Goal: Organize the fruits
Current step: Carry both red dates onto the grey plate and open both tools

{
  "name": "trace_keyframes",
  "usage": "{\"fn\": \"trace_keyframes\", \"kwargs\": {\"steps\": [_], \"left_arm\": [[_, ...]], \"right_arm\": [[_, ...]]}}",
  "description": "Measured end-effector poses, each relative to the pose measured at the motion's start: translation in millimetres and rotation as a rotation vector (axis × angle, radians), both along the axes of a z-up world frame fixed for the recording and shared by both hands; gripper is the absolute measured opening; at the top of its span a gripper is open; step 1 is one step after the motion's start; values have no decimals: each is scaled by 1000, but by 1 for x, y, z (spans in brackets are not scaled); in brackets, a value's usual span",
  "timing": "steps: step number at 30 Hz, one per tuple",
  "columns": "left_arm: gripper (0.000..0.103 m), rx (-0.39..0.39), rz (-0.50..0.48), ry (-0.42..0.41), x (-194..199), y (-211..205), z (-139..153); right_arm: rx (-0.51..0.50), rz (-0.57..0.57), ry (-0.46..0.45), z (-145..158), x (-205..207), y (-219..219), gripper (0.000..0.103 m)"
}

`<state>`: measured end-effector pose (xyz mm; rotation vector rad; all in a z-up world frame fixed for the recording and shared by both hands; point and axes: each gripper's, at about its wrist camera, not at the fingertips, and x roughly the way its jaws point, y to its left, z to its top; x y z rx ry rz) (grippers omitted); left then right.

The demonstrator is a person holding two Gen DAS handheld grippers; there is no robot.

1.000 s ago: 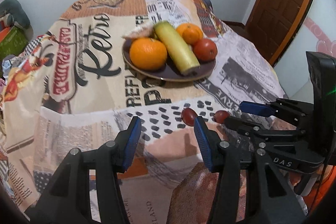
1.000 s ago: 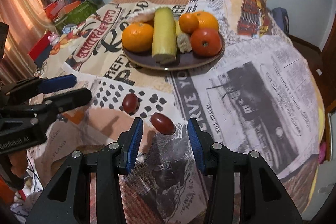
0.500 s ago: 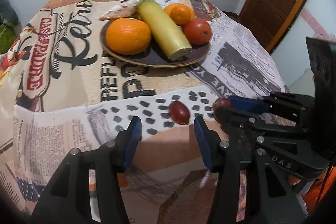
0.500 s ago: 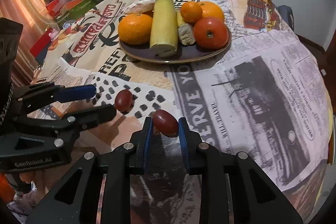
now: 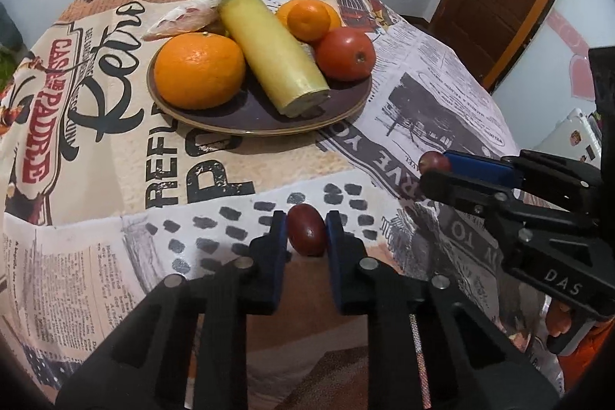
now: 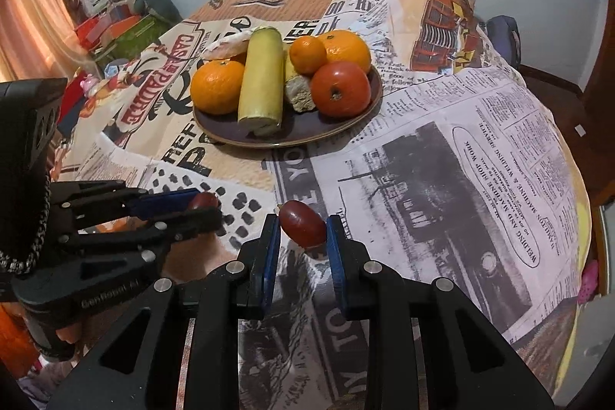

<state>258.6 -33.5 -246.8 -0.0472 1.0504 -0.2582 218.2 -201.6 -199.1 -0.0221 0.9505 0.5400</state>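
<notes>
Left gripper (image 5: 306, 231): clamped on a grape (image 5: 306, 235) near the table's front edge.
Right gripper (image 6: 301, 231): pinches the other grape (image 6: 303, 223).
Plate (image 5: 215, 123): crowded, well beyond.
Risk: round slick grapes may squirt from the pads, or roll off the full plate.

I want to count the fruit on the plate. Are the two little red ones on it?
No. Each red fruit is off the plate, pinched in a hand-held gripper.

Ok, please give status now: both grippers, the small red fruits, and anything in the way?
Left gripper shut on one small red fruit. Right gripper shut on the other red fruit. Plate crowded with fruit; path across tablecloth looks clear.
</notes>
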Motion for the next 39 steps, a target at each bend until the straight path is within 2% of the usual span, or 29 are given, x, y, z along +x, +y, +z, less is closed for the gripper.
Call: {"fn": "trace_keyframes", "kwargs": {"steps": [6,12,21,29,39], "left_arm": [[19,-2,15,-18,-3,6,7],[19,4,33,-72,-2,13,26],[19,0,68,-139,14,22,47],[19,-1,81,-142,32,24,42],[19,-5,81,-115,50,23,28]], "right_arm": [[13,-2,-6,3,2,2,22],[19,-1,-36,14,6,5,22],[30,-3,-89,30,23,14,22],[39,-9,-86,25,44,19,23],[25,3,-39,2,63,25,23]]}}
